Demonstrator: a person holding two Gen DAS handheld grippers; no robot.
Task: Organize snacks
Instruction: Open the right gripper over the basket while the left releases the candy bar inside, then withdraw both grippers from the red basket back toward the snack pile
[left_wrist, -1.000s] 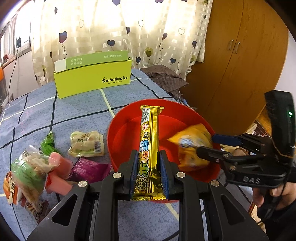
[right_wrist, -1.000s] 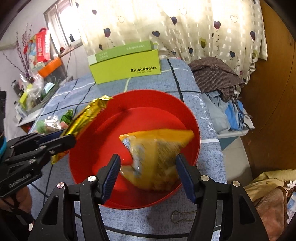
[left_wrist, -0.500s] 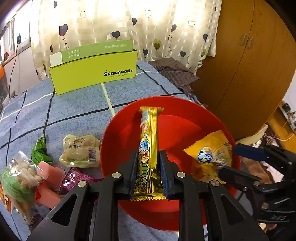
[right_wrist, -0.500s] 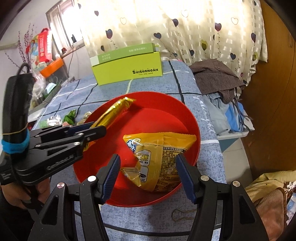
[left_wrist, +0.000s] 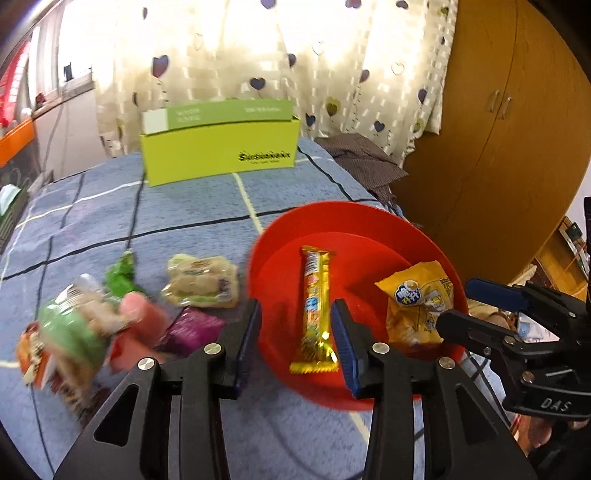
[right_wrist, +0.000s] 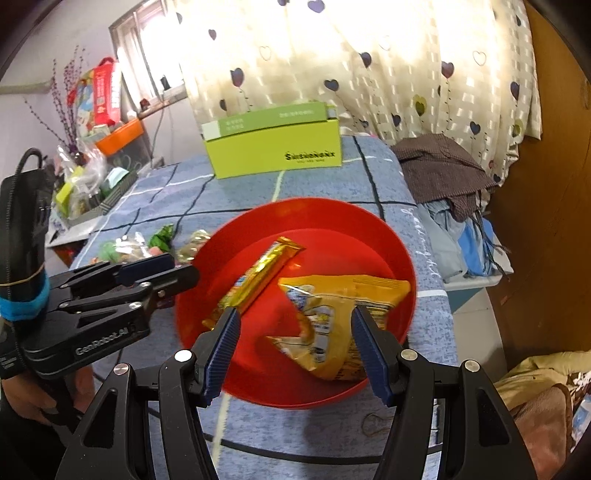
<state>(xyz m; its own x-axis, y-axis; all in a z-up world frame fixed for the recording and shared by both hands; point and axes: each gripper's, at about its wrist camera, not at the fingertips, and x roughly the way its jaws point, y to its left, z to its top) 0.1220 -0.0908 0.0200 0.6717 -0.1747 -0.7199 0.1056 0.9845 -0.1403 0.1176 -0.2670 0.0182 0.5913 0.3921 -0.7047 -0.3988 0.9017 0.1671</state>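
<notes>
Gold snack bar (left_wrist: 314, 308) lies in red bowl (left_wrist: 354, 218), long axis running straight away from left hand-held gripper (left_wrist: 297, 332), between its opening jaws, pads clear. Loose snacks (left_wrist: 199, 282) left of bowl: left nearer. Right hand-held gripper (right_wrist: 295, 341) spread over yellow packet (right_wrist: 332, 317).

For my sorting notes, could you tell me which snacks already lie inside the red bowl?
Two: the long gold bar and the yellow packet. All other snacks lie on the blue cloth left of the red bowl.

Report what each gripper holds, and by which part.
Nothing. The left gripper is opening, its pads clear of the gold bar. The right gripper stands open around the yellow bag.
</notes>
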